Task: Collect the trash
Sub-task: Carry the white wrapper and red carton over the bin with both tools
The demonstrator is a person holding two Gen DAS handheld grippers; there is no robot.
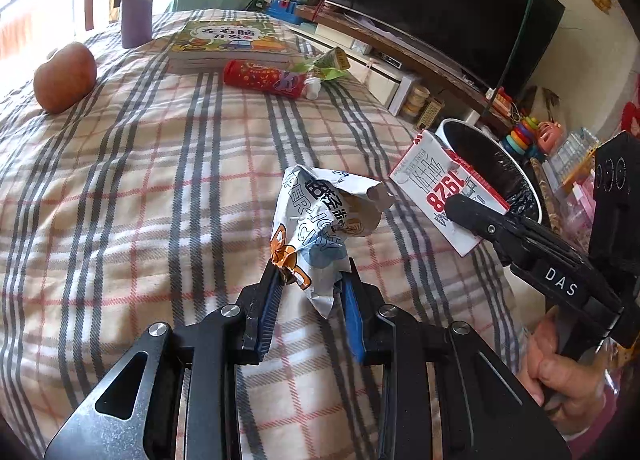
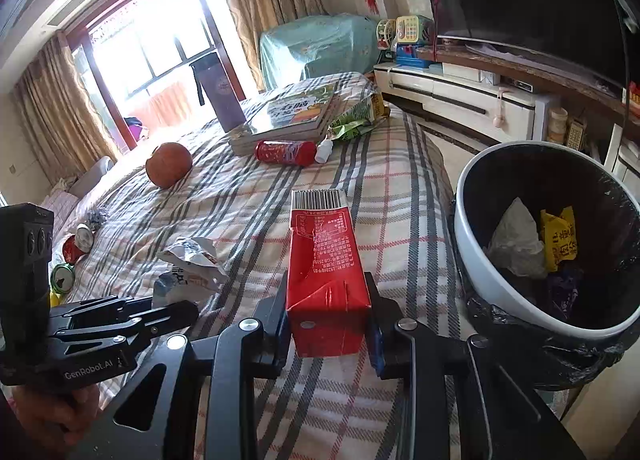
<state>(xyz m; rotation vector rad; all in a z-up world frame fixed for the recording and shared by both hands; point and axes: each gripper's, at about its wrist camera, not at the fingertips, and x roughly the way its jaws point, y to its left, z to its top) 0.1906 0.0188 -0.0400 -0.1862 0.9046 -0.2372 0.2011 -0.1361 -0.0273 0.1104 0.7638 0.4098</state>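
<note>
I hold a crumpled white wrapper (image 1: 320,219) and a red-and-white carton (image 2: 326,272) above the bed, beside the lined trash bin (image 2: 480,260).

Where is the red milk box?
The red milk carton is clamped in the right hand-held gripper, above the plaid blanket, left of the trash bin.

Sunlit curtained window (image 2: 152,55) behind plaid bed (image 2: 248,195), television (image 1: 440,7) opposite.

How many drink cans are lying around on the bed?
3 that I can see. A red can lies beside the books. A second red can and a green can sit at the bed's left edge. Others may be hidden behind the left gripper.
</note>
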